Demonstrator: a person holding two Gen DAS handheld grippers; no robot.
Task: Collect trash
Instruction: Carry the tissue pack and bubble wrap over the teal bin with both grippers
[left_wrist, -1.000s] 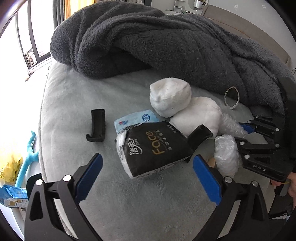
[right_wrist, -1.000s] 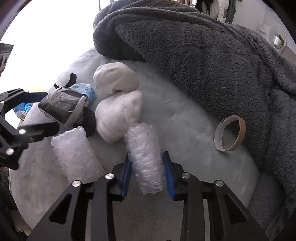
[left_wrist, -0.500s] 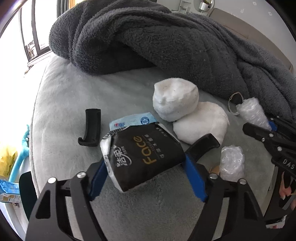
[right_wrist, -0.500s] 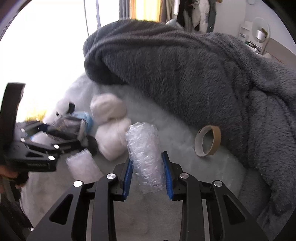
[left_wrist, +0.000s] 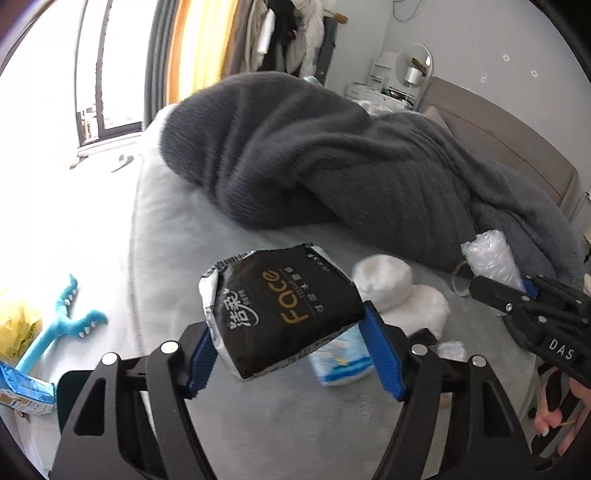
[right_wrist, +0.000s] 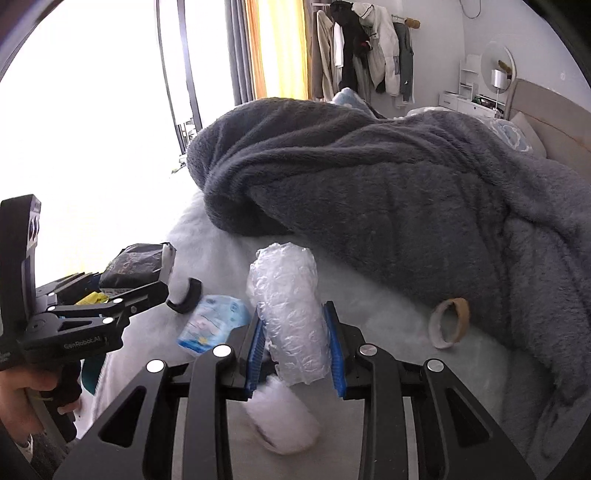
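- Trash in both claws: black tissue pack (left_wrist: 284, 314) sits pinched between the left claw's (left_wrist: 291, 354) blue pads, lifted above the bed (left_wrist: 177, 236).
- Bubble wrap roll (right_wrist: 288, 314) stands squeezed in the right claw (right_wrist: 297, 347), raised near the grey blanket (right_wrist: 388, 192).
- Blue packet (right_wrist: 214, 325) lies on the bed.

Two bubble-wrap rolls (right_wrist: 286, 314) — two tissue packs (left_wrist: 280, 314)

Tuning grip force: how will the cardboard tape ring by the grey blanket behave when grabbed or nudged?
The cardboard tape ring looks thin-walled and hollow, so probably light and likely to crush under a hard squeeze. It stands on edge against the grey blanket, so a nudge may tip or roll it, though the fleecy bed cover should damp that.
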